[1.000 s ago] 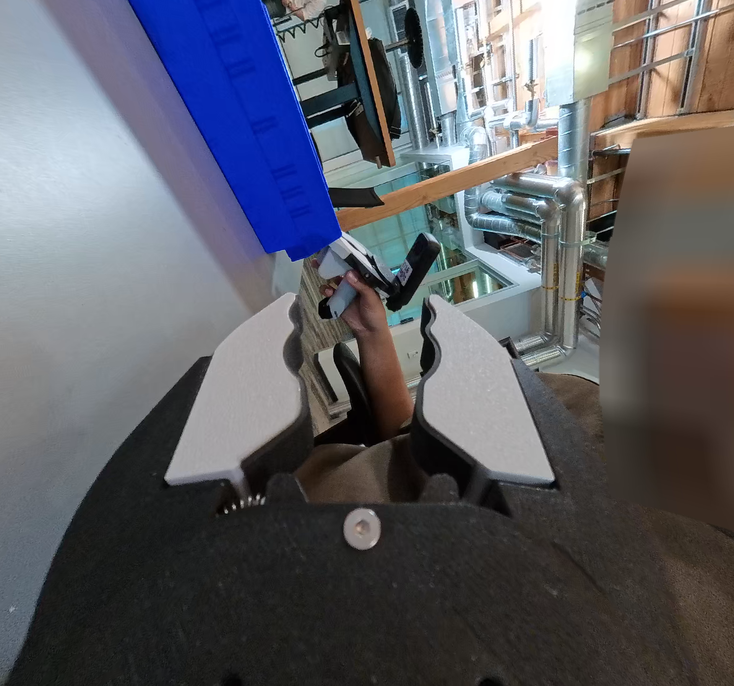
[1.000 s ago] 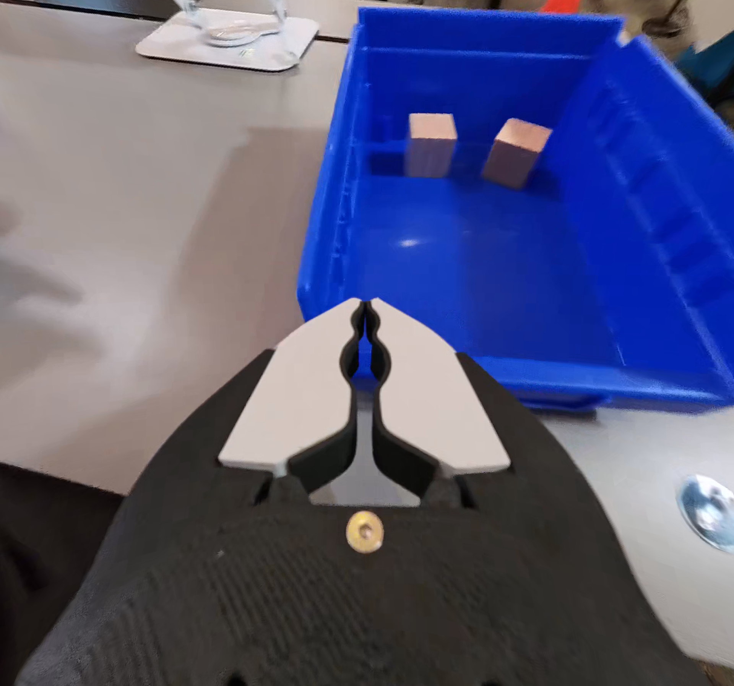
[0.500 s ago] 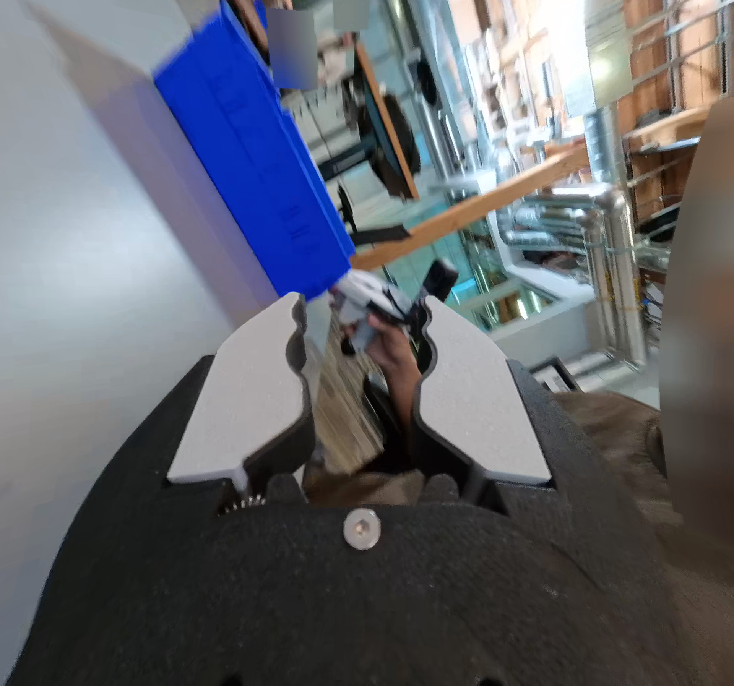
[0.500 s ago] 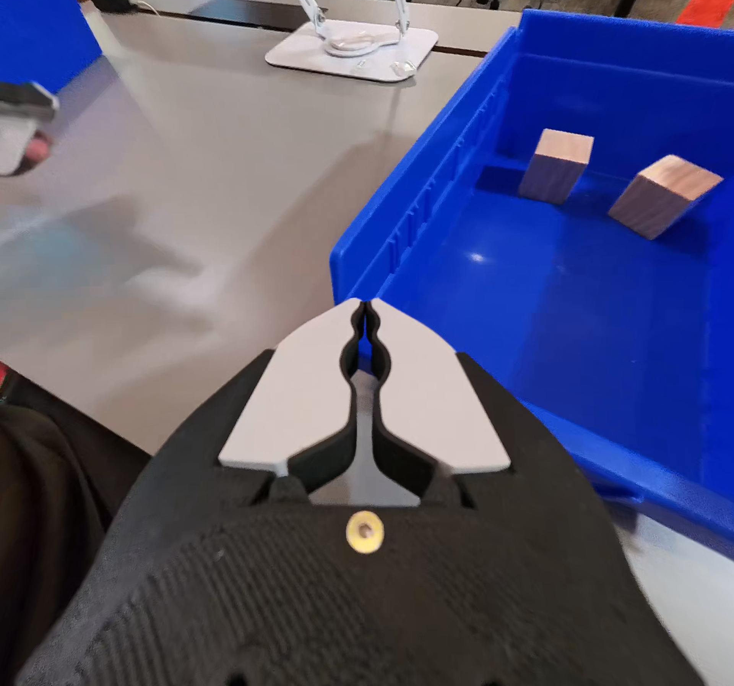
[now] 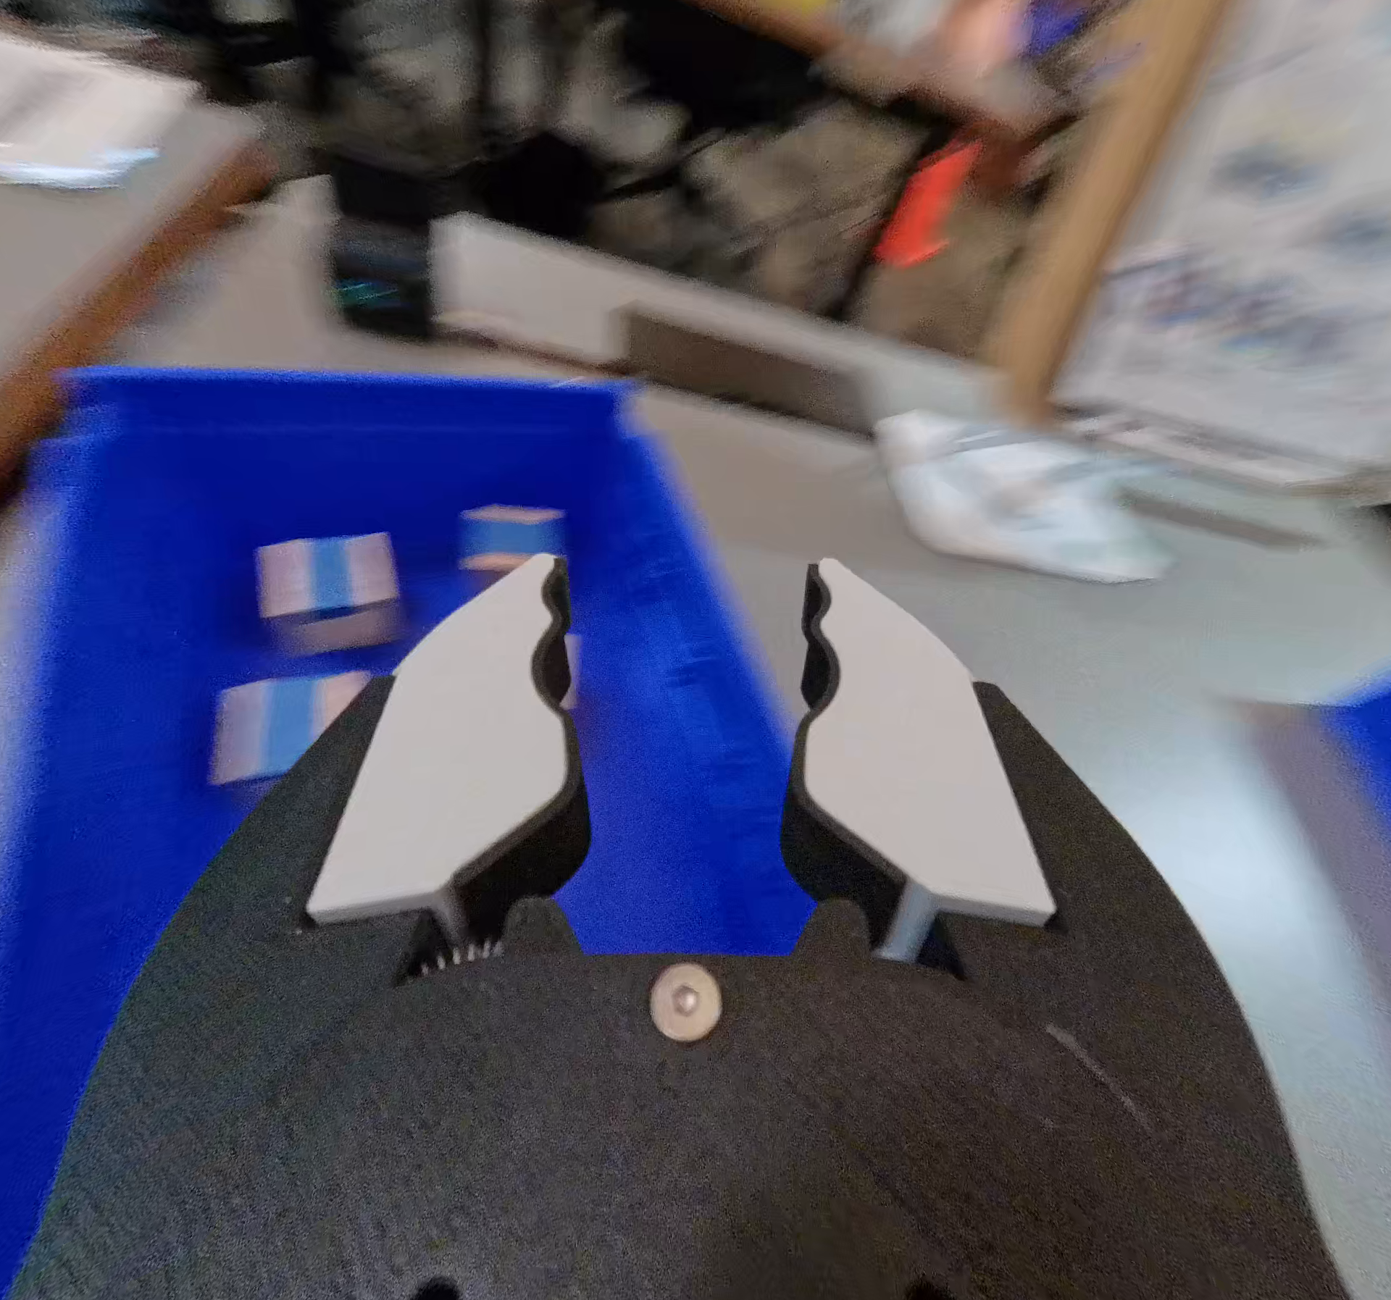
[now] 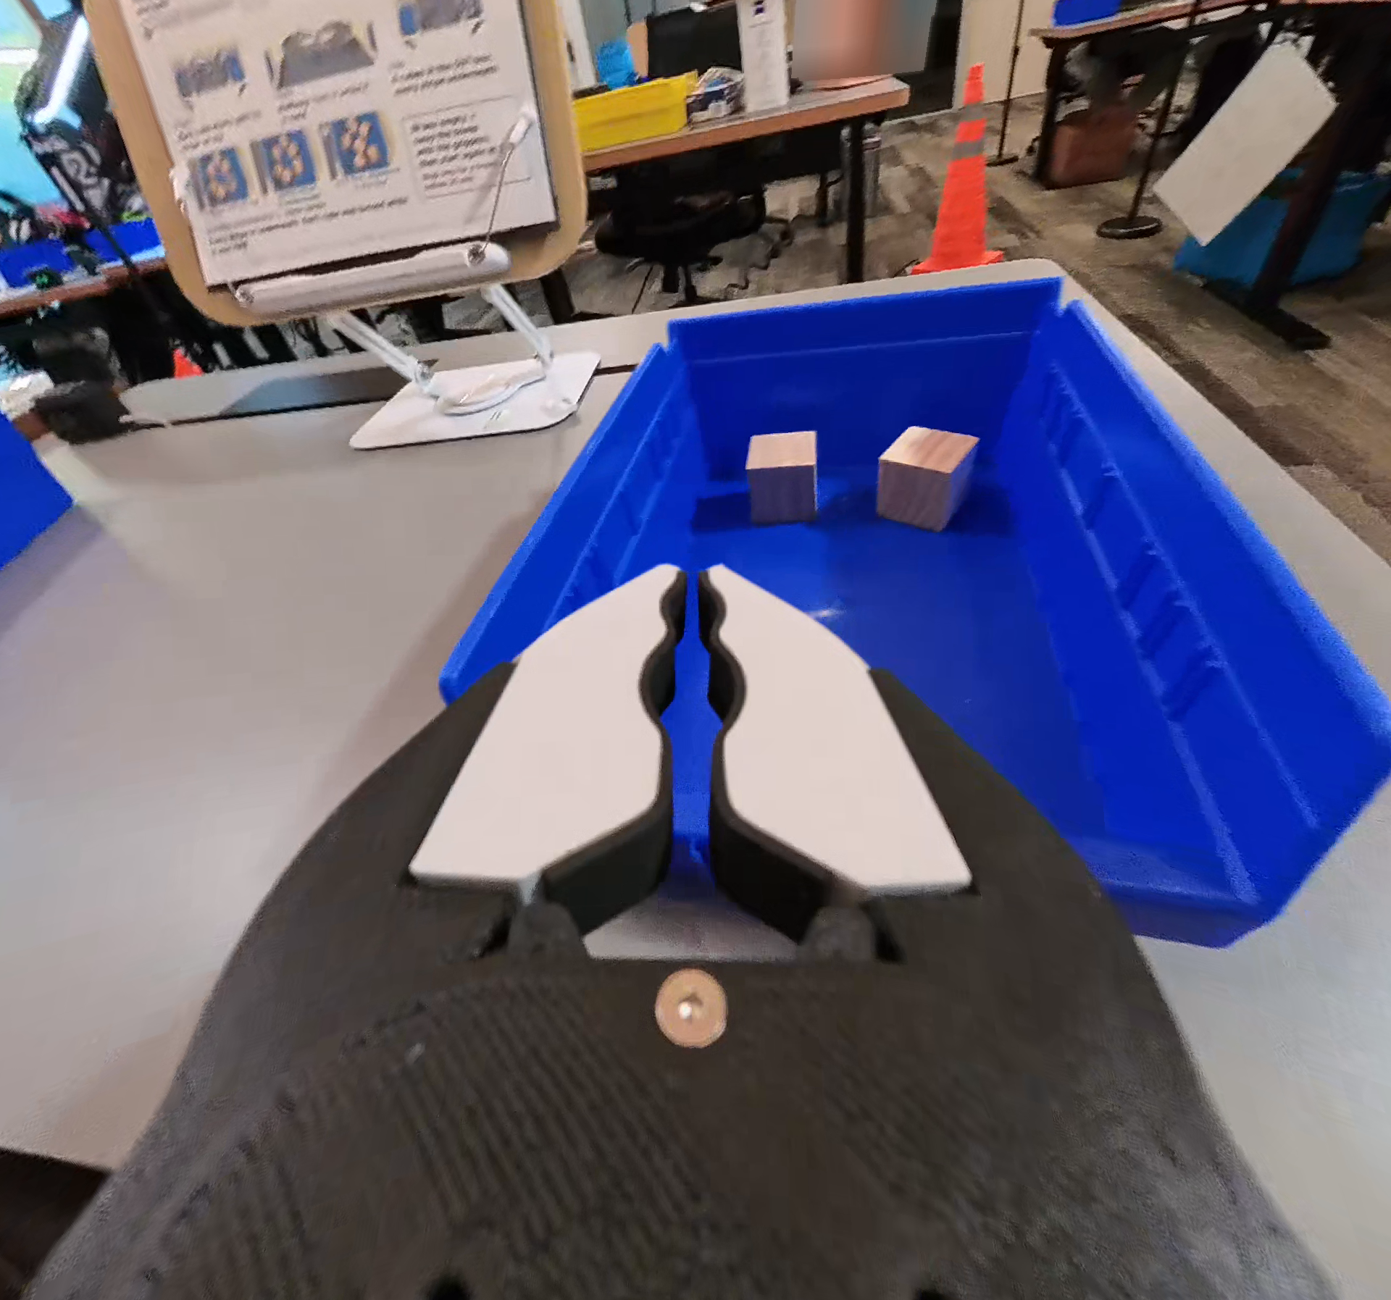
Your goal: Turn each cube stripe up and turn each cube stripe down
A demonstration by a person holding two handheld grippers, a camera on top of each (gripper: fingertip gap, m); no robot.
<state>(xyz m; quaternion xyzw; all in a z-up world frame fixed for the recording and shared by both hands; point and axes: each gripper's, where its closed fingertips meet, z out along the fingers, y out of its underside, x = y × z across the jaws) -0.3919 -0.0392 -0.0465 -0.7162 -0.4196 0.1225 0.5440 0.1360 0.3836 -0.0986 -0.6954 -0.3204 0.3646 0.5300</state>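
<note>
The left wrist view is motion-blurred. My left gripper (image 5: 683,572) is open and empty above the right wall of a blue bin (image 5: 677,587). In that bin lie wooden cubes with a blue stripe on top: one at the far left (image 5: 325,576), one nearer (image 5: 282,730), one farther back (image 5: 512,538). My right gripper (image 6: 692,575) is shut and empty over the near left corner of another blue bin (image 6: 1174,662). Two plain-faced wooden cubes stand at that bin's far end, one on the left (image 6: 783,477) and one on the right (image 6: 926,477).
A sheet holder on a white stand (image 6: 467,398) sits on the grey table (image 6: 226,624) behind and left of the right bin. The left bin's corner (image 6: 26,496) shows at the left edge. An orange cone (image 6: 963,173) and desks stand beyond the table.
The left gripper has swung round from facing sideways at the room to looking down into the bin with striped cubes. The right gripper has tilted up and drawn back, still shut.
</note>
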